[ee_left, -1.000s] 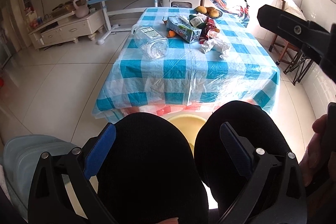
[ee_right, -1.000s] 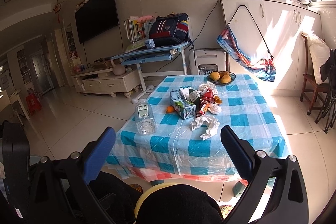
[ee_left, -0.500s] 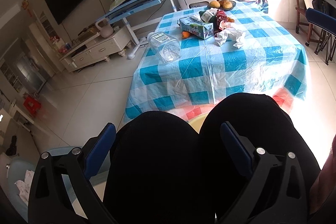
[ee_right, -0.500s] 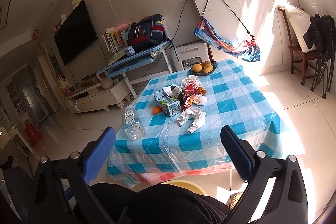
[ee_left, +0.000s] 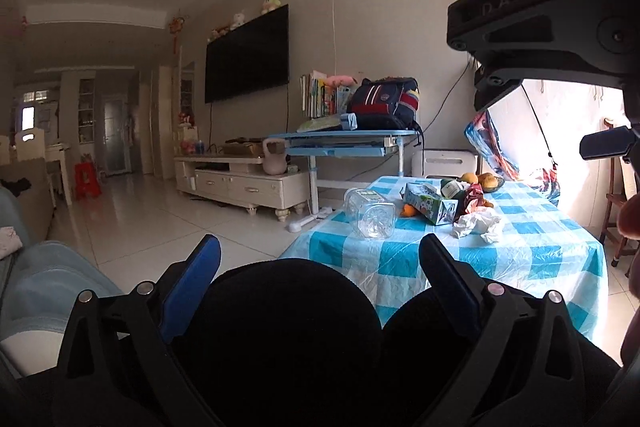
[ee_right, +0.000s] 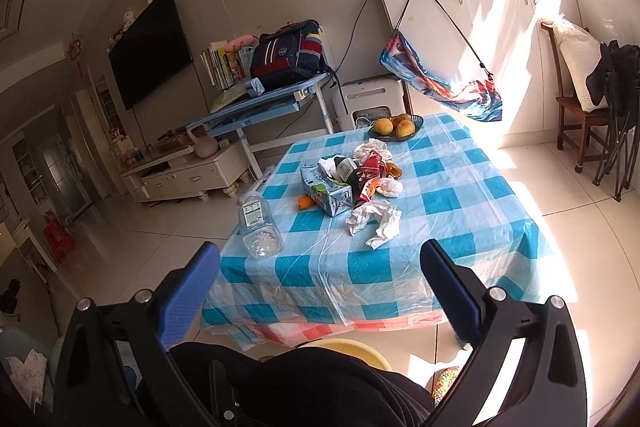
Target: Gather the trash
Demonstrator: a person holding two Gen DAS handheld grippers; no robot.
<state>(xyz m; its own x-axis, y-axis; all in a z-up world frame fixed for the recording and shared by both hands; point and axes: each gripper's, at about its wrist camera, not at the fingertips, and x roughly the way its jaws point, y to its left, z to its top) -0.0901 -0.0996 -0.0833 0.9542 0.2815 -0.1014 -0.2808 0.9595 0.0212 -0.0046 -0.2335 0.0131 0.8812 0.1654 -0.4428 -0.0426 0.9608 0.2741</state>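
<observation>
Trash point(ee_right: 356, 183) beyond right hand-held gripper point(ee_right: 320, 279)

Both cameras look toward the checked table point(ee_right: 460, 195) from its near end, above the person's dark-clothed knees point(ee_left: 288, 315). The left wrist view sits low, almost level with the tabletop point(ee_left: 532, 239), facing along it to the wall television point(ee_left: 247, 55). The right wrist view is higher, tilted down onto the table. Both share the table, the clear plastic bottle point(ee_right: 258, 227), television point(ee_right: 150, 47) and knees point(ee_right: 320, 387).

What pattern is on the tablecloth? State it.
Blue-and-white checks on the tablecloth; clearest in the right wrist view.
</observation>
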